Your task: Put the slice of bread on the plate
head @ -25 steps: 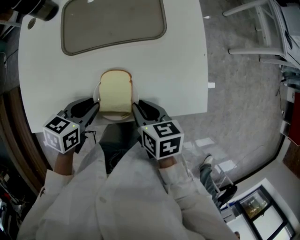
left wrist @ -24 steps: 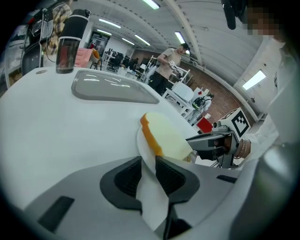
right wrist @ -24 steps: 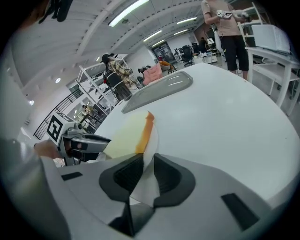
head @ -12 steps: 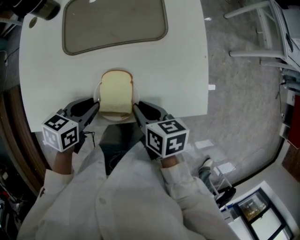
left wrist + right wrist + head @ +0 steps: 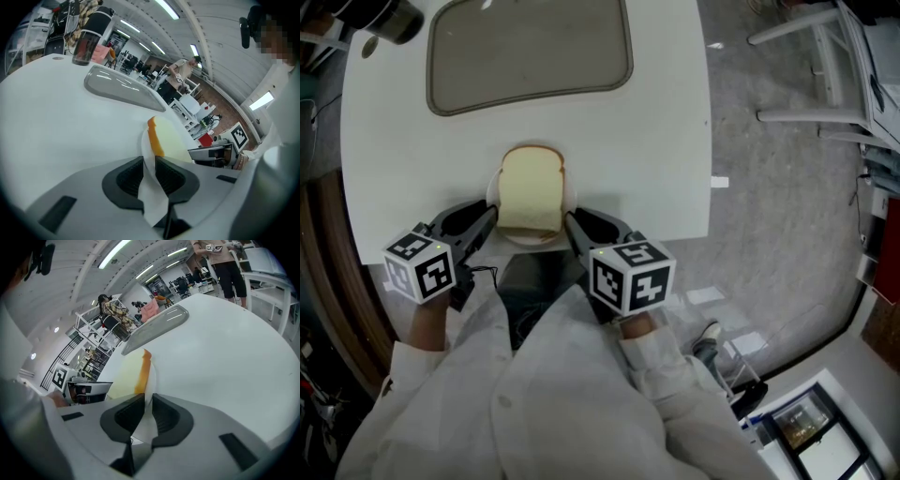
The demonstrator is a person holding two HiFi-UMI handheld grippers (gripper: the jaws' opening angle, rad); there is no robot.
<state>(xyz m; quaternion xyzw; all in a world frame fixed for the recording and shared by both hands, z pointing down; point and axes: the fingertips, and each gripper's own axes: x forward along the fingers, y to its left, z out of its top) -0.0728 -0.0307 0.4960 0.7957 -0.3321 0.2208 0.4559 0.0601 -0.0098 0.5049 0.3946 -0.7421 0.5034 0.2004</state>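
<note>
Little has shifted in the past second: both claws stay clamped on the plate, bread aboard.

Left claw (image 5: 149, 163) is closed on the left rim of the white plate (image 5: 520, 240), the thin rim pinched between its dark pads, while the right claw (image 5: 148, 401) is closed on the opposite rim. On the plate lies the slice of bread (image 5: 532, 192), flat, covering most of it, rounded crust at the far end. The plate sits at the near edge of the white worktop (image 5: 656, 141); whether it rests there or is lifted cannot be told. Beyond the plate, well apart, lies a grey tray (image 5: 530, 47). Far beyond the plate and to its left, at the worktop's corner, stands a dark container (image 5: 389, 19).
</note>
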